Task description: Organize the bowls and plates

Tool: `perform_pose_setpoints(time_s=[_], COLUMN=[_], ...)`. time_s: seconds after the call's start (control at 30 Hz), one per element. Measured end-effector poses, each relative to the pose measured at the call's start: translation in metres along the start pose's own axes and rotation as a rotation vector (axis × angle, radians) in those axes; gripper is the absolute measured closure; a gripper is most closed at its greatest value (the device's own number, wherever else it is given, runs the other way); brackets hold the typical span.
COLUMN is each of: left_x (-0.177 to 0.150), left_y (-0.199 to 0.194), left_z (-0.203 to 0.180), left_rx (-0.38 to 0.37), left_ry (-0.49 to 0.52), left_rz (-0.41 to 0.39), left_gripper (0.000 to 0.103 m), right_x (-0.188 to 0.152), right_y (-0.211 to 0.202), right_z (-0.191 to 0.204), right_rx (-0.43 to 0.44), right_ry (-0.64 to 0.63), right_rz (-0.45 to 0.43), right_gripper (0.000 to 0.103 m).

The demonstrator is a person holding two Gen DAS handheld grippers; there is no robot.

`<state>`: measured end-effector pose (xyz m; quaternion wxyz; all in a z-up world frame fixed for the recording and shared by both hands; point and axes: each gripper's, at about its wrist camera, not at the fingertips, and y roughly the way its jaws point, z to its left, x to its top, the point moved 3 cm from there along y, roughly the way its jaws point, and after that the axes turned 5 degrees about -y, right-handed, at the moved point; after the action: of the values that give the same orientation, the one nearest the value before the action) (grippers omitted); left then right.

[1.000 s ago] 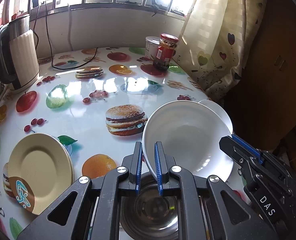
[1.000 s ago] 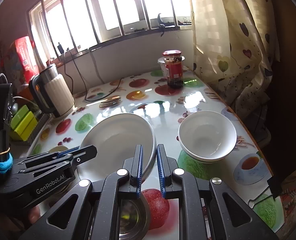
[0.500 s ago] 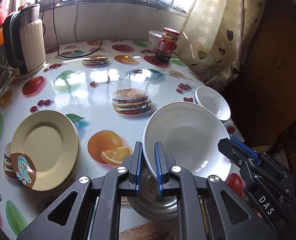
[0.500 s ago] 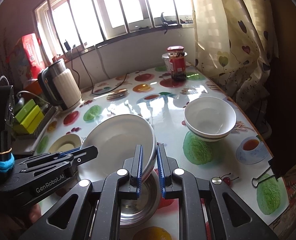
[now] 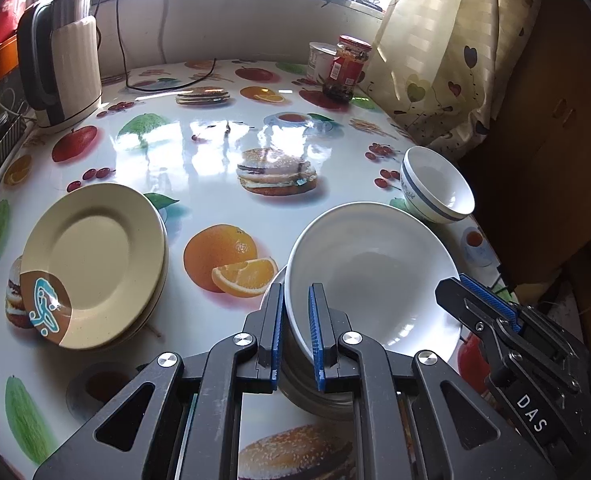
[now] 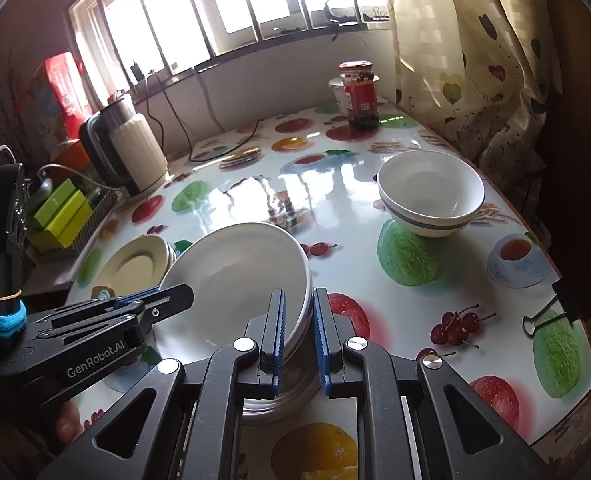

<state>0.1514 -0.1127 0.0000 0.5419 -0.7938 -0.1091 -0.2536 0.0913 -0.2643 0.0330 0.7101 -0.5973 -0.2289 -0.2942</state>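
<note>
a: what surrounds the held dish?
b: on the fruit-print worktop (image 5: 215, 152), a stack of cream plates (image 5: 91, 264) lies near left, a kettle (image 5: 67, 68) far left, a red-lidded jar (image 5: 345, 68) far right beside a curtain (image 6: 475, 52), and a blue-banded bowl (image 6: 431, 196) right, just beyond the dish.

a: how do the jaws stand?
b: left gripper (image 5: 295, 320) pinches the near-left rim of the wide white bowl (image 5: 371, 276); right gripper (image 6: 298, 328) pinches its opposite rim.

a: where is that bowl?
b: tilted, directly over a steel bowl (image 6: 279, 392) on the near worktop. contact between them cannot be told. both white bowls look empty.
</note>
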Motion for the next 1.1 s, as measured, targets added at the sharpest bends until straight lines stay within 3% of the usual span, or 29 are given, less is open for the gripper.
perform_pose_setpoints(time_s=[1.1], left_x=[-0.007], left_y=[0.006], left_z=[0.005], left_rx=[0.013], left_ry=[-0.024], left_rz=[0.033], left_gripper=[0.09], right_x=[-0.015], right_y=[0.014], right_z=[-0.001], right_rx=[0.013], right_ry=[0.009], right_rz=[0.06], right_gripper=[0.087])
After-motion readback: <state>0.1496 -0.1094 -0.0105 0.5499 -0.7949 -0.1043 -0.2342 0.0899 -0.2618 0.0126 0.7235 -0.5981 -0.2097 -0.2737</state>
